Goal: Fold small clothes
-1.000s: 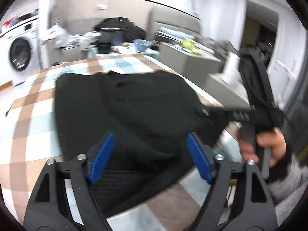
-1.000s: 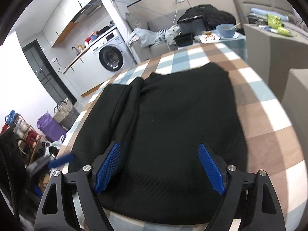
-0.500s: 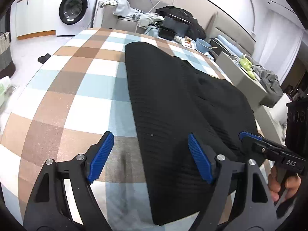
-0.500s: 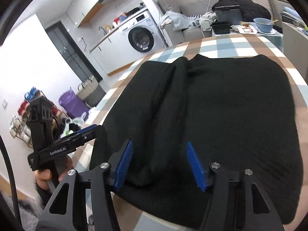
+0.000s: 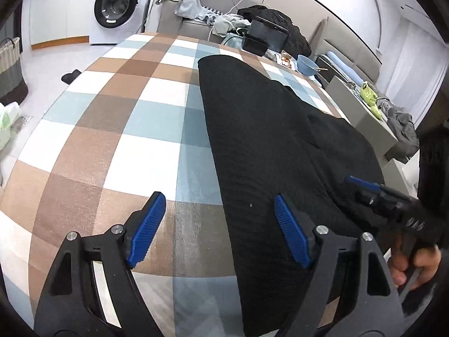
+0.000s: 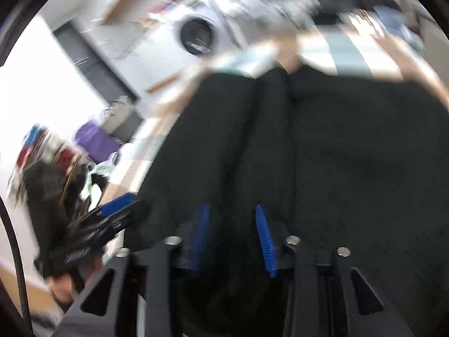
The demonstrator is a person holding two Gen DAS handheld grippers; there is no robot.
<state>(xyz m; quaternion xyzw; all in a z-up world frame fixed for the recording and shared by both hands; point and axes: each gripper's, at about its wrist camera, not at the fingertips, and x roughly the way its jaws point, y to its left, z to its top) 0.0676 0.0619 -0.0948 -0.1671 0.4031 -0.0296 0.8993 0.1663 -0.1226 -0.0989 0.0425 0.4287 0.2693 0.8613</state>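
A black knitted garment (image 5: 275, 146) lies flat on the checked tablecloth (image 5: 118, 129), running from the near edge to the far side. My left gripper (image 5: 219, 230) is open and empty above the garment's left near edge, right finger over the cloth. The right gripper shows in the left wrist view (image 5: 364, 185) at the garment's right near corner. In the blurred right wrist view, my right gripper (image 6: 231, 233) has its jaws partly closed over a fold in the garment (image 6: 350, 168); I cannot tell whether cloth is pinched. The left gripper (image 6: 112, 213) sits at its left.
A washing machine (image 5: 118, 8) stands beyond the table at the far left. A black box (image 5: 263, 36), a blue bowl (image 5: 307, 63) and heaped clothes (image 5: 193, 2) lie past the table's far end. A grey cabinet (image 5: 364, 112) is to the right.
My left gripper has swung left off the garment's middle to its left edge. My right gripper has moved left and its jaws have narrowed from wide open; its view is now blurred by motion.
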